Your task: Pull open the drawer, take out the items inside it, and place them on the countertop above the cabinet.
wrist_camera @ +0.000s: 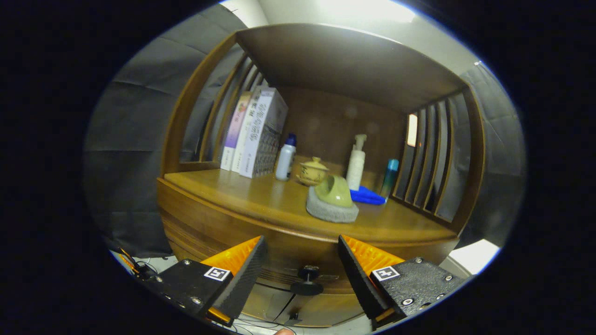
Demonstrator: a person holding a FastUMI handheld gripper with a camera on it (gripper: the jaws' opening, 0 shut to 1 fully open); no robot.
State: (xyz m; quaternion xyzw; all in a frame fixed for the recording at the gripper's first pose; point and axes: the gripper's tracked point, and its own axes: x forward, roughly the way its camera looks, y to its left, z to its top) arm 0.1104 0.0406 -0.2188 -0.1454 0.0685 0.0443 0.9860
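Jaws wide, level w/ drawer knob (307, 280)

Wooden slatted shelf cabinet (326, 60), grey cloth wall (135, 130), bright overhead light (368, 9)

the blue cloth (368, 196) is half hidden behind the green scrubber (332, 200), can't see how far it runs. the teal bottle (390, 177) has its base tucked behind that cloth. print on the boxes (255, 131) is too small and smeared to make out. the cabinet (298, 260) front below the drawer knob (307, 280) gets cut off, and the gripper (302, 260) fingers cover part of the drawer front.
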